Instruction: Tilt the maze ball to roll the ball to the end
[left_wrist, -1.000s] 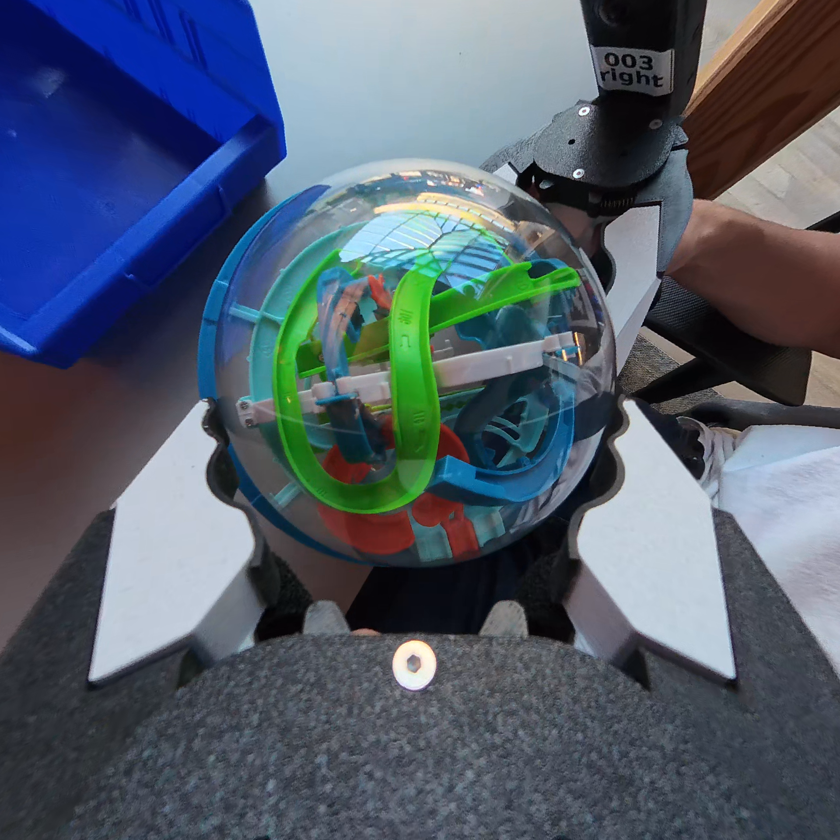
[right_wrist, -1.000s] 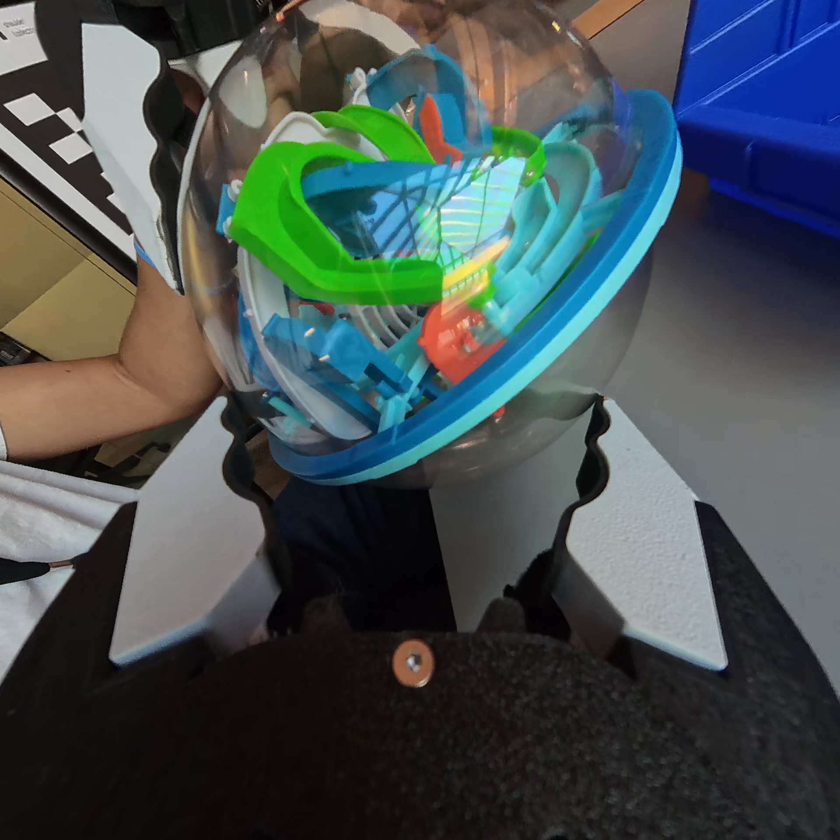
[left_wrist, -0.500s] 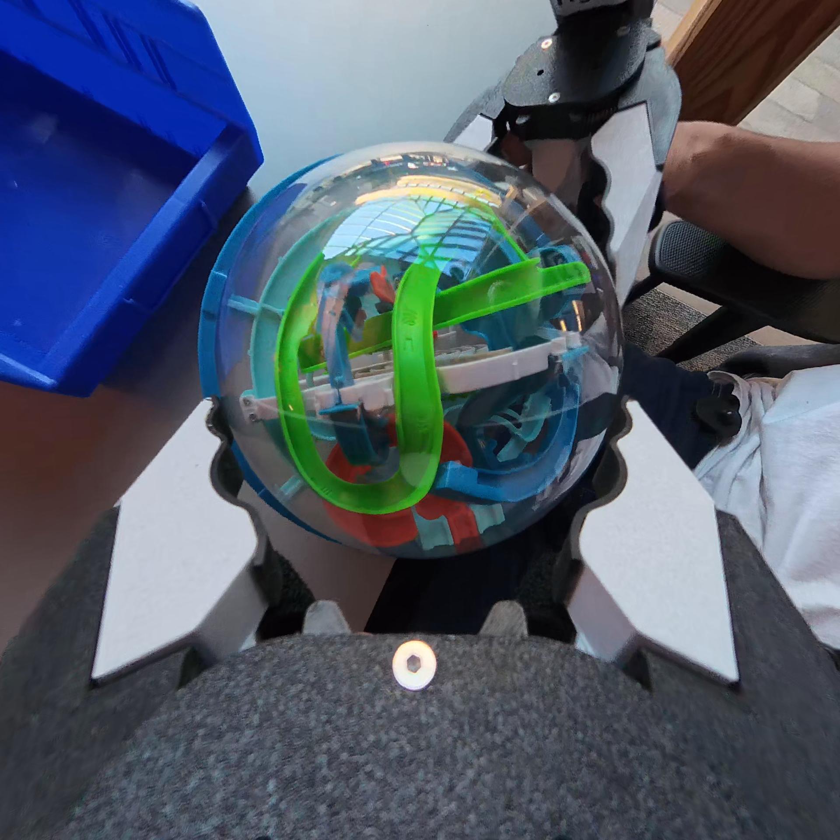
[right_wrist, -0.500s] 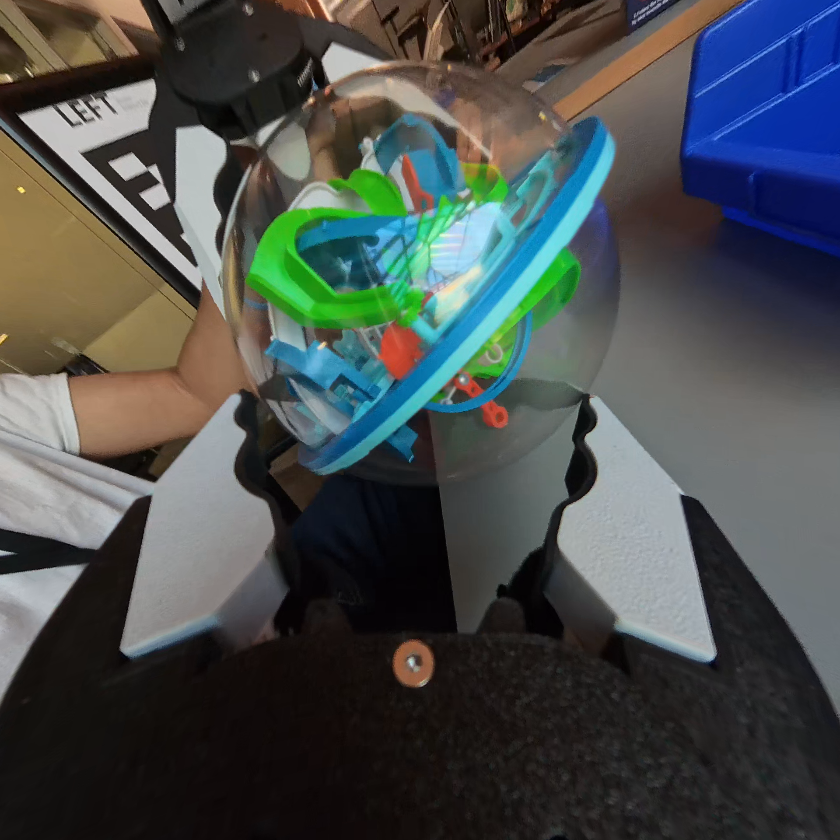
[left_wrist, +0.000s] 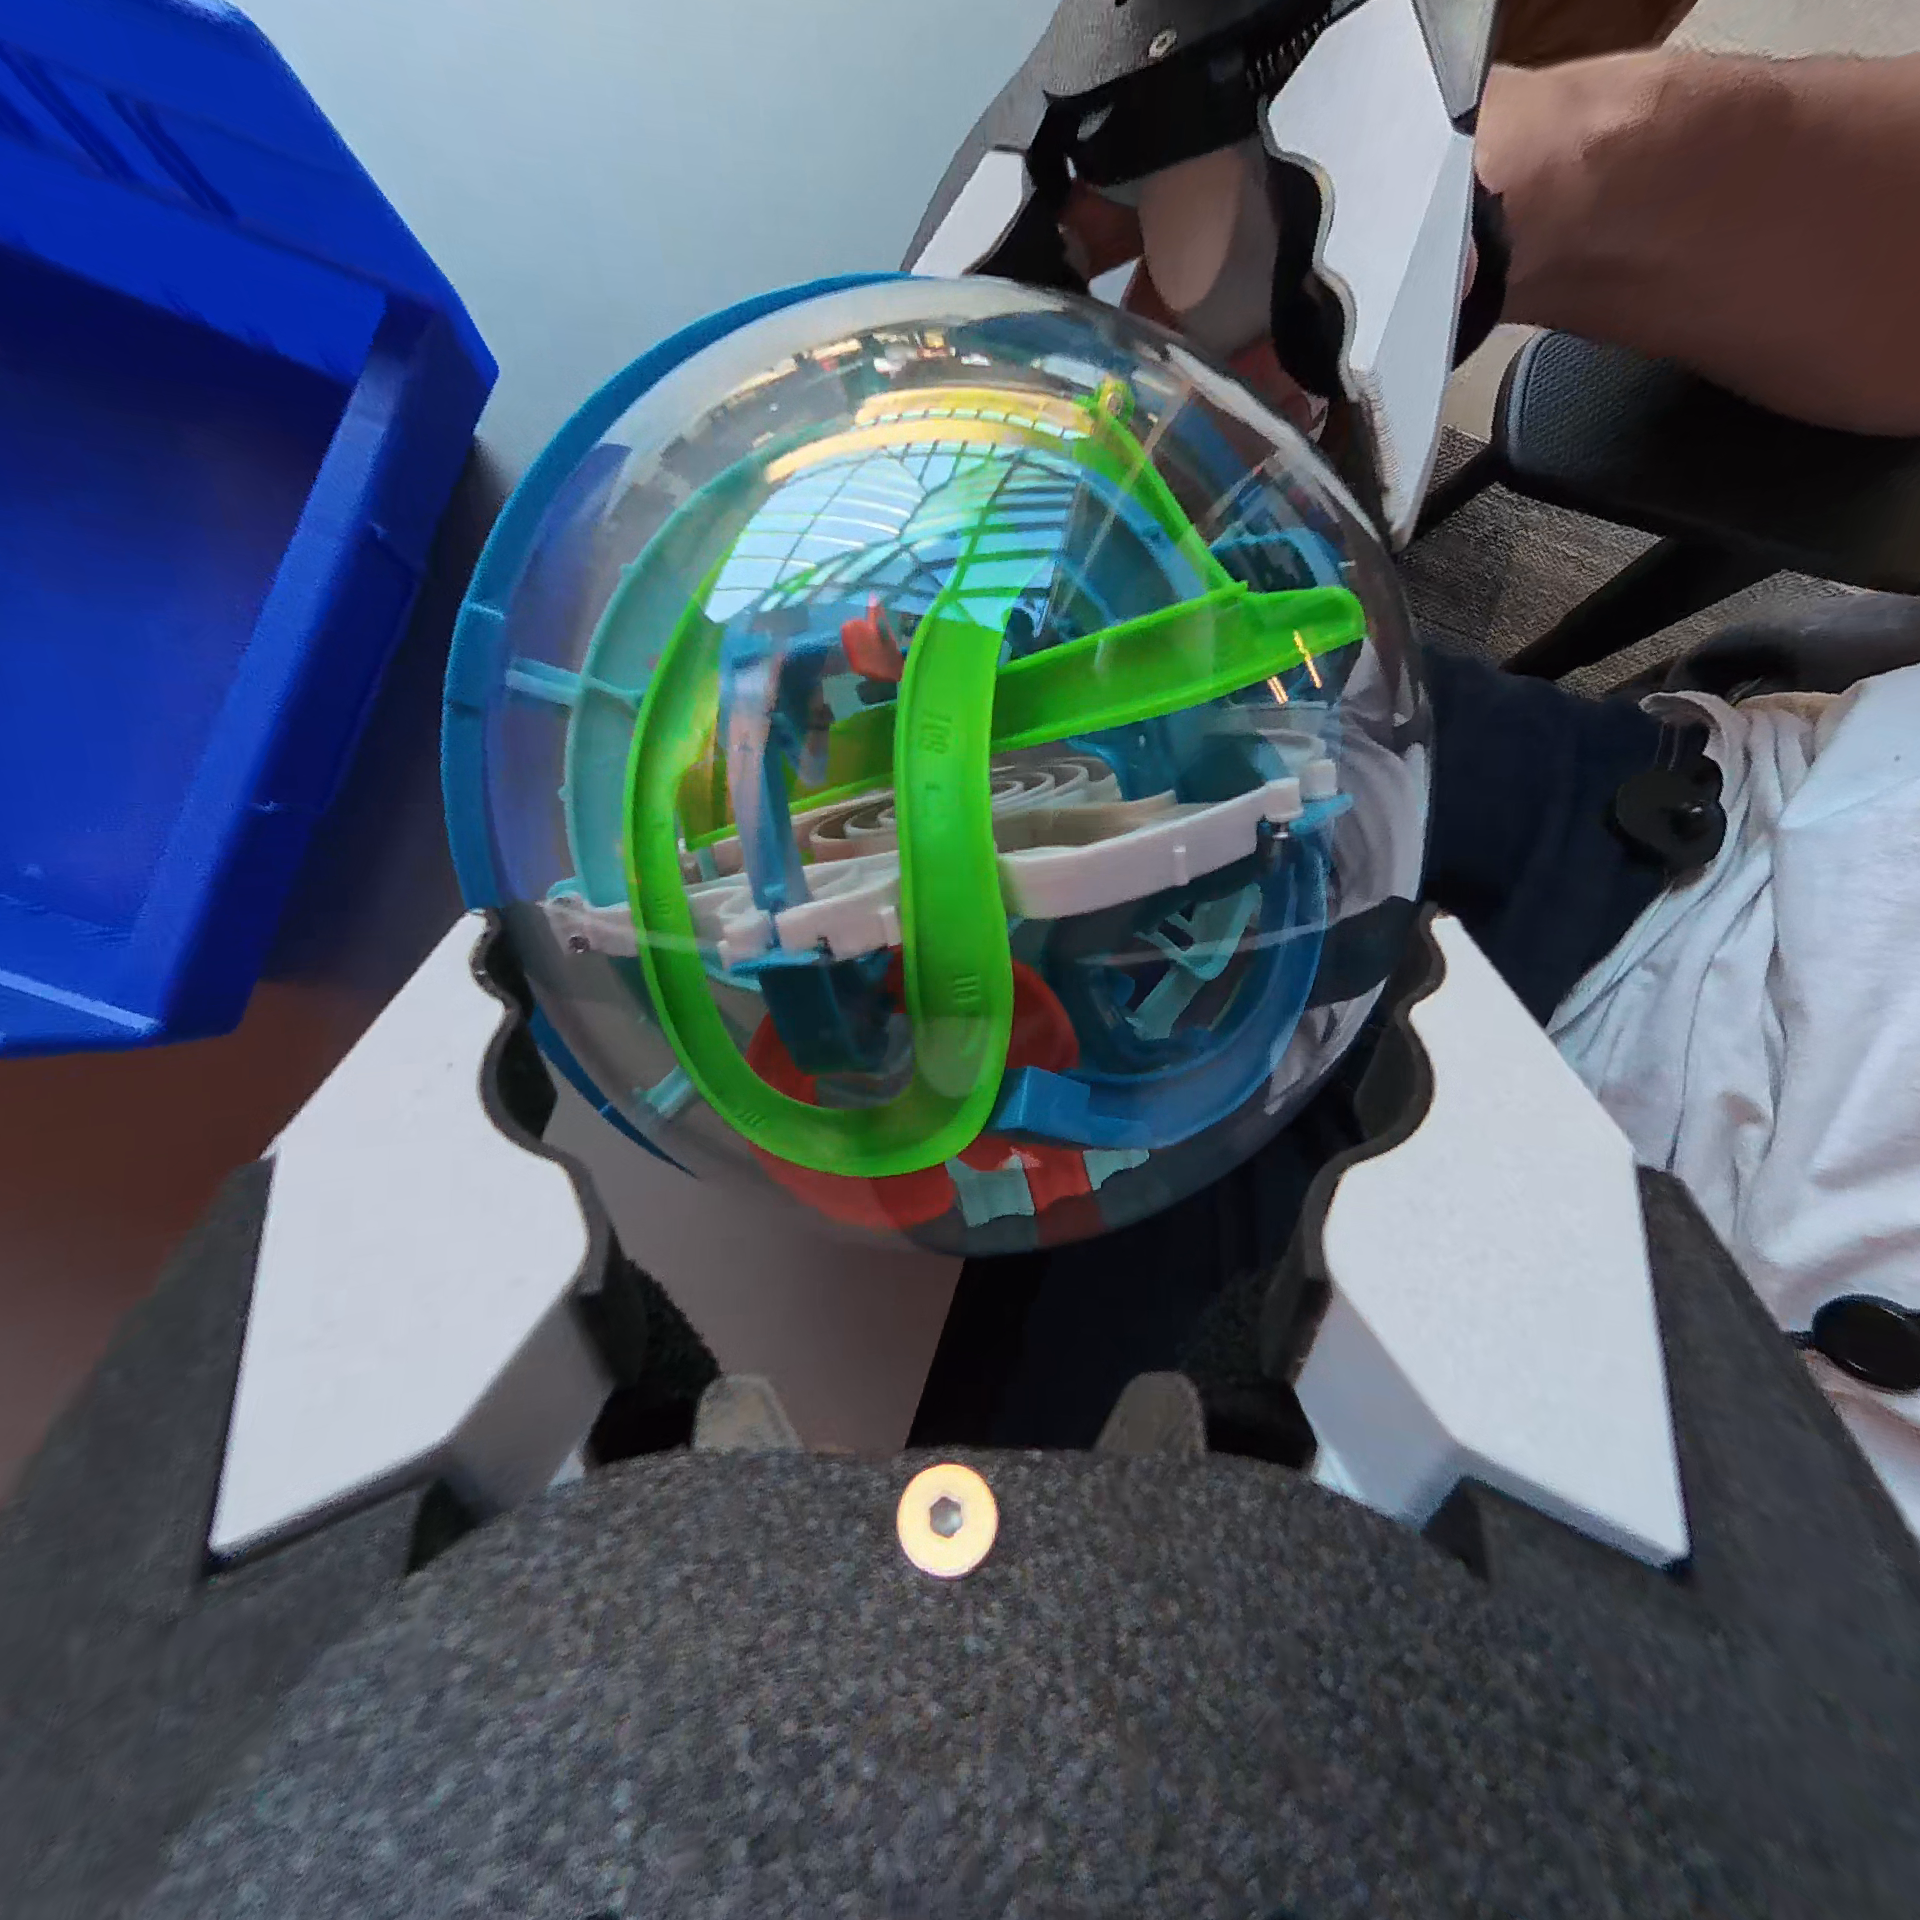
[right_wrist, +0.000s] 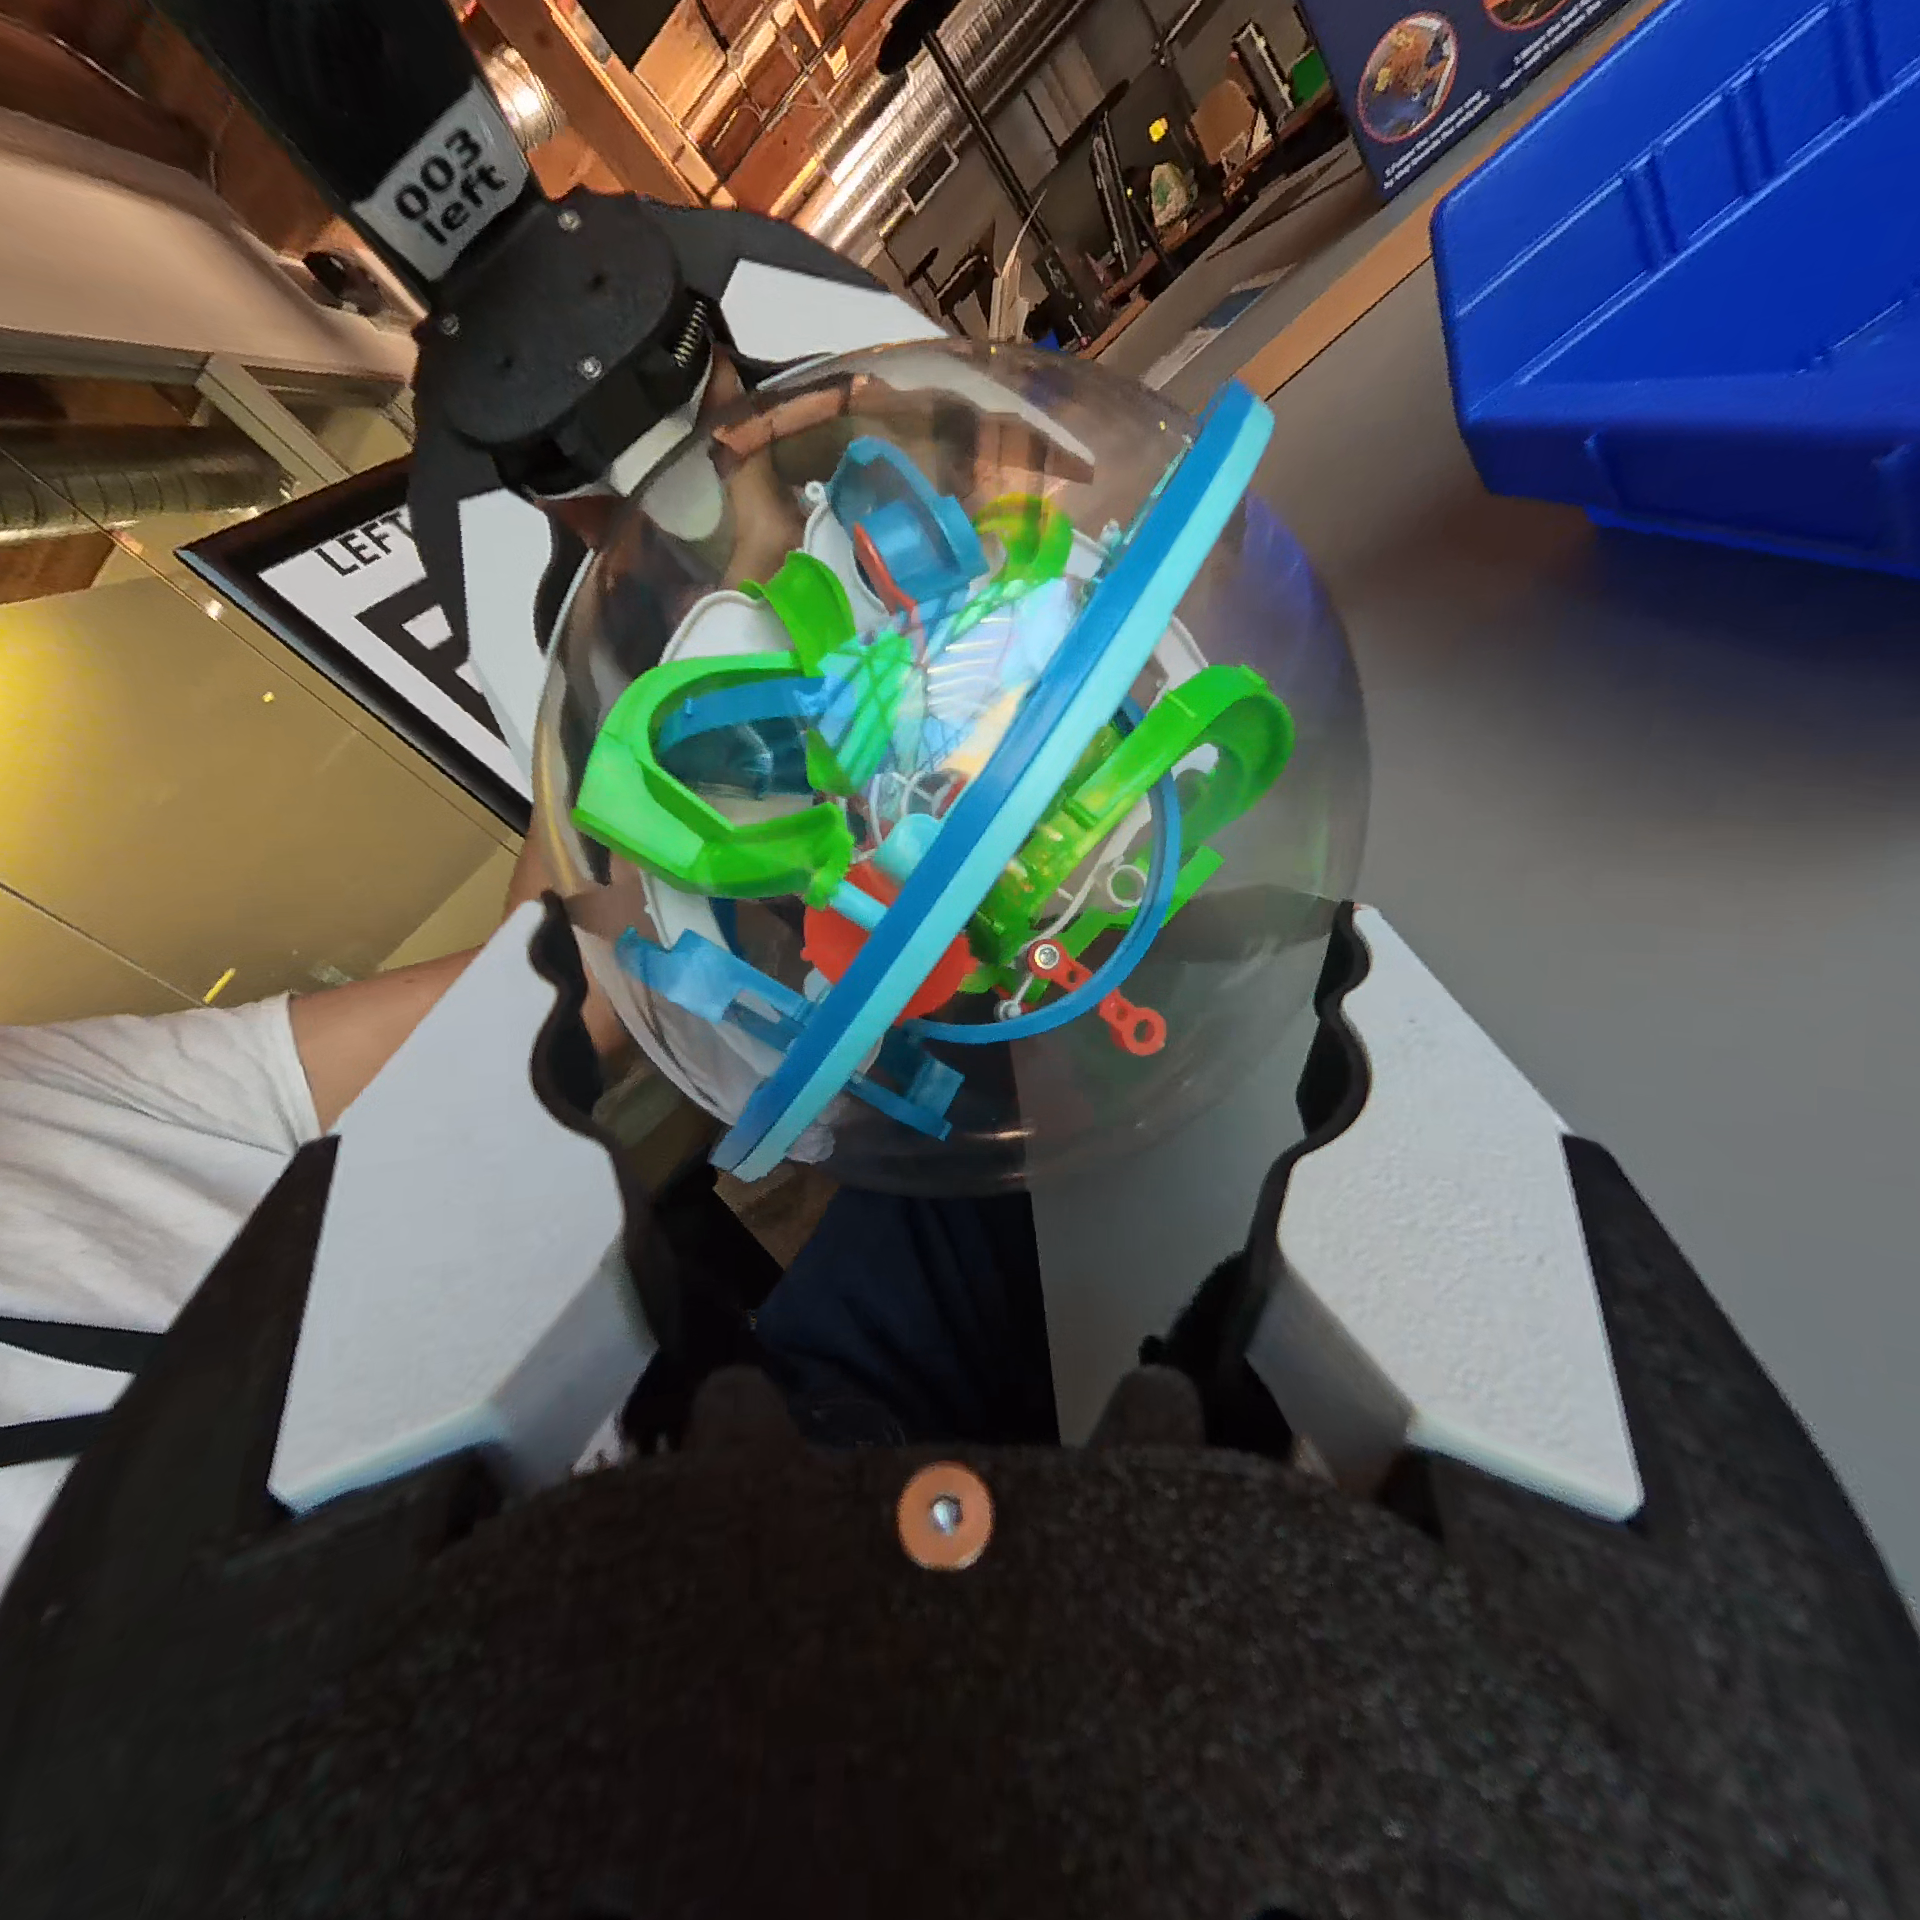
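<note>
One maze ball, one blue bin. Two claws, left claw and right claw, both spread wide, clamp the sphere. Its blue seam band runs diagonally.

Your right gripper clamps clear maze ball both sides; left gripper behind it; blue bin upper right.

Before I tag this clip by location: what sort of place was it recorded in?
Probably a workshop or warehouse-style lab. Behind the maze ball the right wrist view shows exposed metal ducting under timber beams, a blue storage bin on a grey table, and a black-and-white marker board.
</note>
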